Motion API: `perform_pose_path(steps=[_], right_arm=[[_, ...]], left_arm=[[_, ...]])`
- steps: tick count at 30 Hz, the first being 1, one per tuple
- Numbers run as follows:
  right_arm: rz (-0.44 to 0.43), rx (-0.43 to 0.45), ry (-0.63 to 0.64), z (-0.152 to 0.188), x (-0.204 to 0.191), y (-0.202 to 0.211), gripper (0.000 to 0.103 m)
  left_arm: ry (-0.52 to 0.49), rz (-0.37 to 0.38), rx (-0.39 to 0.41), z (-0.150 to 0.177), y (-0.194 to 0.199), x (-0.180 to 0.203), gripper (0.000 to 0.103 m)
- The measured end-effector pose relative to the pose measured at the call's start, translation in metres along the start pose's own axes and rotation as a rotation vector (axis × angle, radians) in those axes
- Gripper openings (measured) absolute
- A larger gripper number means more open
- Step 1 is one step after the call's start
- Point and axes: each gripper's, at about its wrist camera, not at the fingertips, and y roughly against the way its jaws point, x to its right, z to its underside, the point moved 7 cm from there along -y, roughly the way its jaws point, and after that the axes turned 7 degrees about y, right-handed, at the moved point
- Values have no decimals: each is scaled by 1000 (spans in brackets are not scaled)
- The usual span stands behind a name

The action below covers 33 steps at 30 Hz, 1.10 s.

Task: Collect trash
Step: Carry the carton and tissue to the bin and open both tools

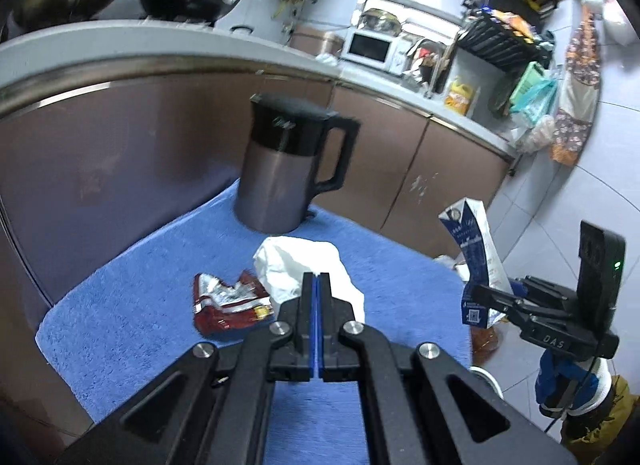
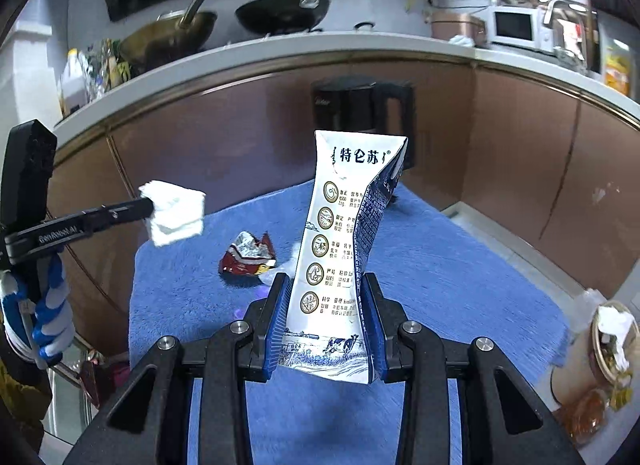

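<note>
A: Right hand-held gripper: jaws pinching the milk carton low on its body, carton upright and off the blue towel. Left hand-held gripper: pressed together on a white tissue wad, also lifted.

B: Step in hand?

A: My judgement: carry phase. Both picks made, neither item dropped yet. A cup-like bin with white paper already inside sits past the towel's right edge, lower than the towel. Next move probably calls for swinging the carton over that opening and spreading the jaws; the tissue follows.

B: Carton condition?

A: White and blue, printed text and round icons, waist crushed inward, top flared. Looks empty and light; may twist in the grip.

B: Anything left?

A: Red foil wrapper, crumpled and torn, lies on the towel left of the carton. Kettle stands at the towel's far edge; not trash.
</note>
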Motion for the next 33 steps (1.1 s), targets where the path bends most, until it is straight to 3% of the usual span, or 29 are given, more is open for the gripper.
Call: perform_pose_path(steps=[8, 14, 24, 33], right_arm=[[109, 50, -134, 44, 52, 75, 36], [217, 43, -287, 107, 105, 122, 36], [357, -127, -564, 259, 184, 141, 36], [365, -237, -750, 359, 221, 119, 36]], left_arm=[[-82, 126, 32, 5, 31, 82, 0], [-172, 260, -13, 31, 28, 166, 0], [-344, 458, -235, 128, -36, 318, 0], [-509, 484, -428, 218, -100, 401, 0]])
